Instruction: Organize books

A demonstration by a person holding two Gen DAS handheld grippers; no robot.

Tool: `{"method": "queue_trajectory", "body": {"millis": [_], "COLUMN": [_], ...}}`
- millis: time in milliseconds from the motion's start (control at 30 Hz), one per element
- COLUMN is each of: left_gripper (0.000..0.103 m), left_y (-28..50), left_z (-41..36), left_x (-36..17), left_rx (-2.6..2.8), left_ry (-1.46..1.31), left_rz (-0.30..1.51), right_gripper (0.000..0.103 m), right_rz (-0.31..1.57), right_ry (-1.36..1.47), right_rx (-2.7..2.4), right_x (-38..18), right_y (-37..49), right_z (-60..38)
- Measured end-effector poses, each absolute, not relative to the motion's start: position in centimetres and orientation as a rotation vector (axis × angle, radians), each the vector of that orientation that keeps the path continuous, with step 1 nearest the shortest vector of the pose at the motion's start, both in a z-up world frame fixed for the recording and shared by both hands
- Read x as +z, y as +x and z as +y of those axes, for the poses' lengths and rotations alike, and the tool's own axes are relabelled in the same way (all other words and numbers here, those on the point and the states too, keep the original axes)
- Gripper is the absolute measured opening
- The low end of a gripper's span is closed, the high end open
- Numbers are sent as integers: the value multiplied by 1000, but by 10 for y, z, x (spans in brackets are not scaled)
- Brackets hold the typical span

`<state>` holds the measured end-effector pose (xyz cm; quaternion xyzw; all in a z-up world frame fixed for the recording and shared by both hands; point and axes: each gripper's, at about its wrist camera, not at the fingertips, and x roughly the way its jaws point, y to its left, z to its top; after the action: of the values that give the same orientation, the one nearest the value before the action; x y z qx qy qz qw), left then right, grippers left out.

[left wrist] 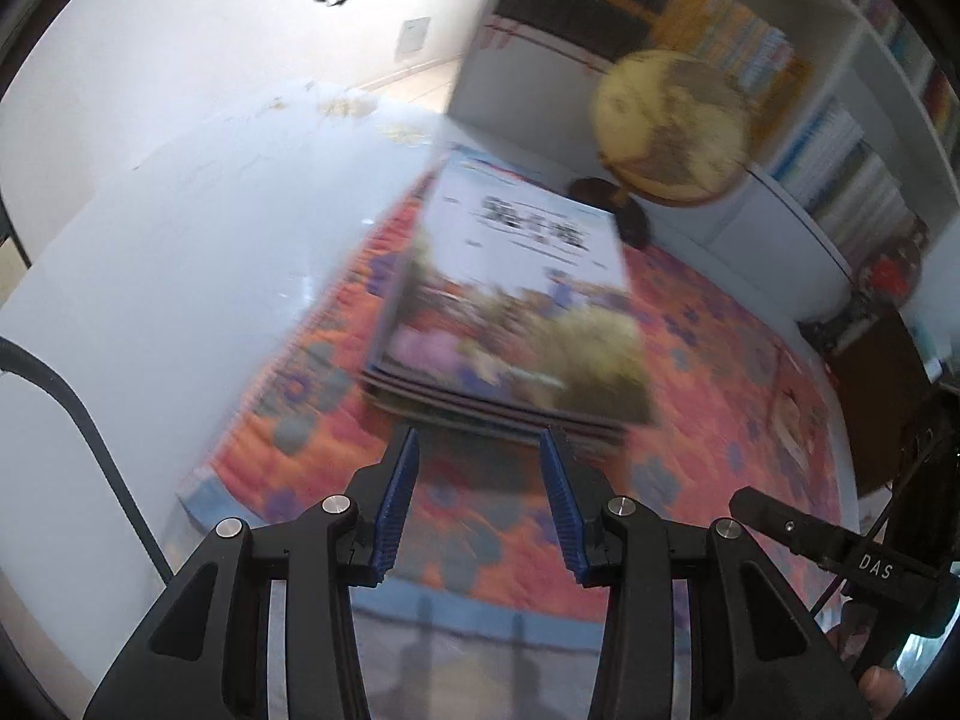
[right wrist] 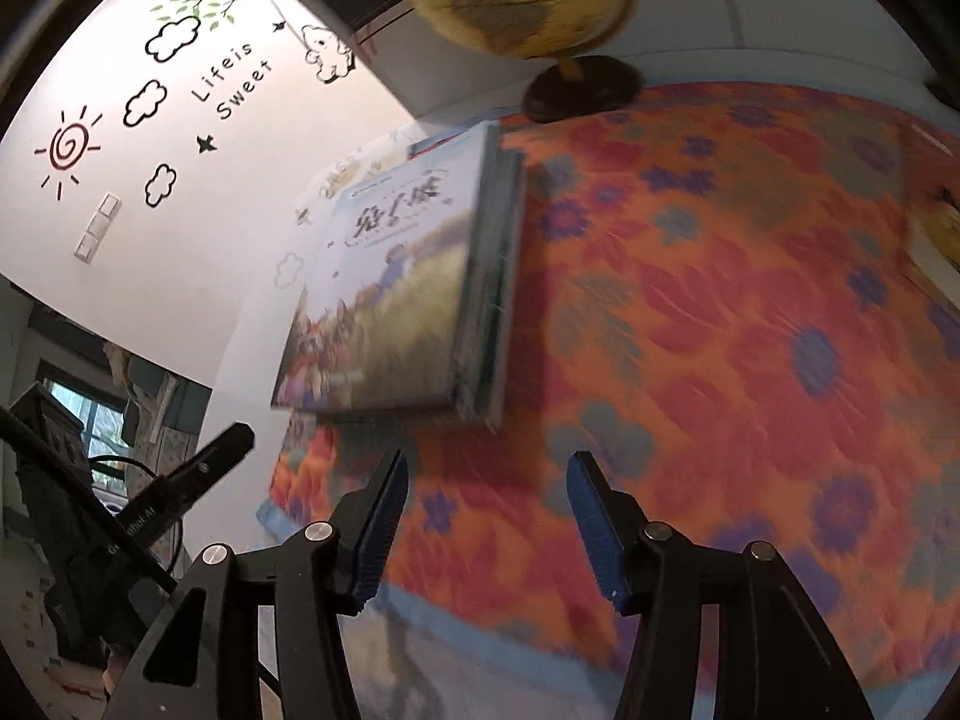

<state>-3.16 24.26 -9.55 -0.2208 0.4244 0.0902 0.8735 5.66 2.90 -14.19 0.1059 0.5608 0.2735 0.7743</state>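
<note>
Books [left wrist: 510,312] lie flat in a short stack on a floral orange cloth [left wrist: 708,396] that covers part of a white table [left wrist: 150,252]; the top cover shows a pale title band above a painted field. Both views are blurred.

The left gripper [left wrist: 480,504] and the right gripper [right wrist: 486,522] each hover just short of the stack's near edge, jaws parted, nothing between the blue pads.

Risks, as I judge them: a pinch on the top cover alone could lift one book and slide the others askew, and dragging the stack could bunch the cloth. A globe [left wrist: 672,126] on a dark stand sits just behind the stack (close enough that a push forward might knock it).

As for containers, white shelves [left wrist: 840,138] at the back hold upright rows of other books, too blurred to read.
</note>
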Motion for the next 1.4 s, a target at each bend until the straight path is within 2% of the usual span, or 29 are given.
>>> {"method": "queue_trajectory", "body": {"millis": [567, 767, 1067, 1400], "left_gripper": [39, 42, 45, 46], "left_y": [-76, -86, -73, -3], "left_z": [-16, -84, -123, -77], "left_x": [-50, -38, -50, -60], "left_rx": [-212, -329, -416, -334], "left_ry": [-226, -117, -63, -71], "left_rz": [874, 890, 932, 938], "right_gripper": [54, 56, 57, 57], "right_rz": [963, 923, 938, 978], "right_ry": [363, 444, 505, 513], "right_rx": [300, 194, 100, 94], "right_x": [-55, -48, -63, -87], "right_y": [-79, -112, -120, -43], "right_z": [-215, -280, -318, -303]}}
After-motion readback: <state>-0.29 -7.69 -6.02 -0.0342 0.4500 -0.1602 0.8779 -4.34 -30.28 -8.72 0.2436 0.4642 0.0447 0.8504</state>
